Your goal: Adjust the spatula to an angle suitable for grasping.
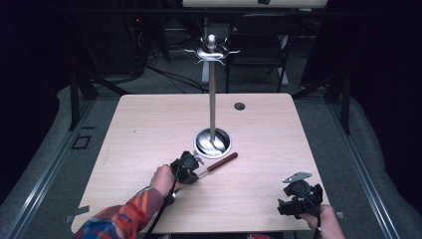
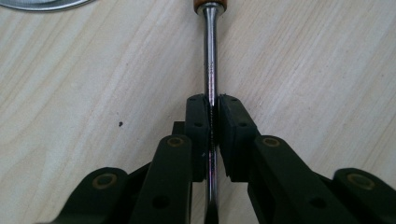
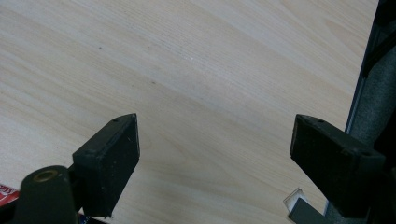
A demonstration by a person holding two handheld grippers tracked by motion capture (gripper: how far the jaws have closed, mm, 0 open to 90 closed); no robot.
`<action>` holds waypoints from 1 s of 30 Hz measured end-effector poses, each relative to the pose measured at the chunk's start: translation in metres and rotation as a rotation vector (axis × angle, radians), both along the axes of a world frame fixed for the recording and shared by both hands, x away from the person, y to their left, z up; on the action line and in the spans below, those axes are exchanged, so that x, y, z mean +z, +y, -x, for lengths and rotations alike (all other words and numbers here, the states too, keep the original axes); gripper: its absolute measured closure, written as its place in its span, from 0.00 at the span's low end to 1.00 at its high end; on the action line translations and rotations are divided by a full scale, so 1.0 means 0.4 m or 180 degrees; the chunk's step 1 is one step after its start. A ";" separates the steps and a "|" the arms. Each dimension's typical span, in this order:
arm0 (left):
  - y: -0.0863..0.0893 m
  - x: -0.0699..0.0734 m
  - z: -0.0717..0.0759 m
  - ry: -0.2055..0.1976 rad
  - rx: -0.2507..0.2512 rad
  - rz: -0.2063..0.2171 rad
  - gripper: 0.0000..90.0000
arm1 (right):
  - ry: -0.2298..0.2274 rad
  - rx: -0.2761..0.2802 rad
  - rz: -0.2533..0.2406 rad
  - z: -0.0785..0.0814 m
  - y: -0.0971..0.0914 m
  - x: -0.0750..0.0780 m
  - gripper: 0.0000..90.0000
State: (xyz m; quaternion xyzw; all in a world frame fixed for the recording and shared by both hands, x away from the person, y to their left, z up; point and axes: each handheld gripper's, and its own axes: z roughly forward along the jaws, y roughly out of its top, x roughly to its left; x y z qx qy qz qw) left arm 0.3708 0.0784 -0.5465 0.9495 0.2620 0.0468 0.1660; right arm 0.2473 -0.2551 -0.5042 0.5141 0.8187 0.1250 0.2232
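2 black jaws of the left hand-held gripper clamp the steel shaft of a wooden-handled utensil lying on the bench, just beside the round base of a metal stand. The right hand-held gripper hovers wide open near the bench's right front corner.

From the high view we look forward and down on the whole wooden table, with both grippers in the lower part of the frame. In the left gripper view we sit very close to the tabletop, looking along the jaws at a metal shaft; the same shaft lies just below centre in the high view. In the right gripper view we face the tabletop nearly as closely, with the table's edge at the right of the frame.
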 end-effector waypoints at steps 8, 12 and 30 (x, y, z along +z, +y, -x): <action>0.004 -0.002 -0.001 0.0025 -0.0012 -0.0024 0.93 | 0.0003 0.0004 -0.0003 0.000 0.000 0.000 0.17; 0.017 -0.001 -0.005 0.0068 -0.0037 -0.0017 0.93 | 0.0012 0.0013 0.0010 0.001 0.000 0.000 0.17; 0.055 0.005 0.017 0.0206 -0.0044 -0.0093 0.91 | 0.0025 0.0045 0.0021 0.003 0.000 0.001 0.17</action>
